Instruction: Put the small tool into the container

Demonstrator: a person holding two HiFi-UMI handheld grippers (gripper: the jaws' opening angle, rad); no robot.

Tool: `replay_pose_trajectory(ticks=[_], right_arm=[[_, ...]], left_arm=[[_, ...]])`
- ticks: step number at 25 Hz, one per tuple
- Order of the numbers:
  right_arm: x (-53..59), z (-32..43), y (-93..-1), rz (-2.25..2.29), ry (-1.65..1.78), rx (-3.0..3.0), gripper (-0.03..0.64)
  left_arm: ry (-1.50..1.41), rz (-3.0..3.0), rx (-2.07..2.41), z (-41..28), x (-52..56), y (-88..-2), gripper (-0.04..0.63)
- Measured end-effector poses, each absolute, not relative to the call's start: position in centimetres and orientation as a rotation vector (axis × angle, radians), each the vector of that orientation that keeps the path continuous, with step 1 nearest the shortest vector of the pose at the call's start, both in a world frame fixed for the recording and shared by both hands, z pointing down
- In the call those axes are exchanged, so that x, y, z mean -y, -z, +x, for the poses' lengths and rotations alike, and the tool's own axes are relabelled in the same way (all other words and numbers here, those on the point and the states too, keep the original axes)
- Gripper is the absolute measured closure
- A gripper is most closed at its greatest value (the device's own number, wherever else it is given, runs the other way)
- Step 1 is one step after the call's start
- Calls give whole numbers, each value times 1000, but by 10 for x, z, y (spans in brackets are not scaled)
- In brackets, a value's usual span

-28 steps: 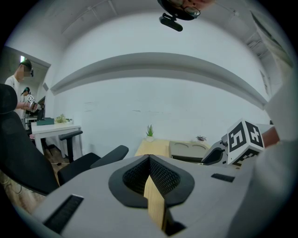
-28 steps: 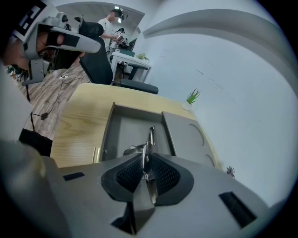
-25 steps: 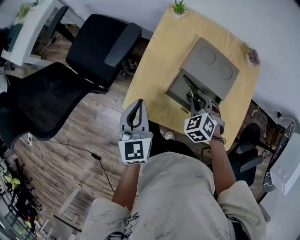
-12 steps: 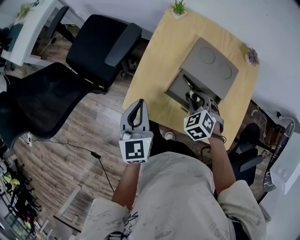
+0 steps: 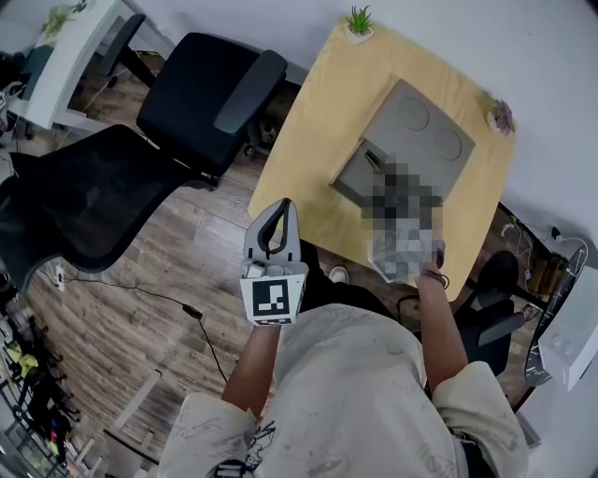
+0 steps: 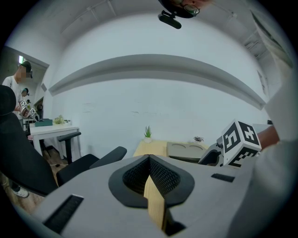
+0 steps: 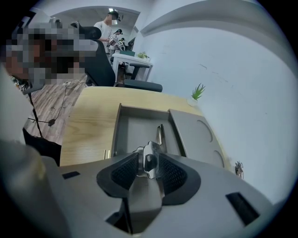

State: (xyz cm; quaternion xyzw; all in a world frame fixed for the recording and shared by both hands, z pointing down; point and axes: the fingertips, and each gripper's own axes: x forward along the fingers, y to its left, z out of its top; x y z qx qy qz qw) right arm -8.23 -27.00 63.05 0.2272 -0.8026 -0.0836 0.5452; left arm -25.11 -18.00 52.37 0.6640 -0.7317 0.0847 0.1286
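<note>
On the yellow table (image 5: 308,121) a grey container (image 5: 358,179) stands with its lid (image 5: 422,135) folded back. My right gripper (image 7: 149,162) hangs over the container's near end, hidden by a blur patch in the head view. Its jaws have just been opening. The small metal tool (image 7: 160,135) stands between the pads, its shaft reaching down into the container (image 7: 135,128). The tool's dark tip (image 5: 373,160) shows inside the tray. My left gripper (image 5: 277,207) is off the table's near left edge, shut on nothing (image 6: 149,159).
Two black office chairs (image 5: 201,89) (image 5: 84,196) stand left of the table on the wood floor, where a cable (image 5: 187,308) lies. Small potted plants (image 5: 358,17) (image 5: 503,114) sit at the table's far corners. A white desk (image 5: 65,47) is at the far left.
Both grippers stay where they were. The right gripper, plain in the earlier head views, is now under a blur patch.
</note>
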Motion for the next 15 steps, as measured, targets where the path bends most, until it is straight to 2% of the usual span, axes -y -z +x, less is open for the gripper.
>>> replay_pose_trajectory(ticks=[15], right_arm=[[261, -64, -603, 641, 143, 1998, 463]], left_arm=[[-272, 2012, 2118, -223, 175, -505, 589]])
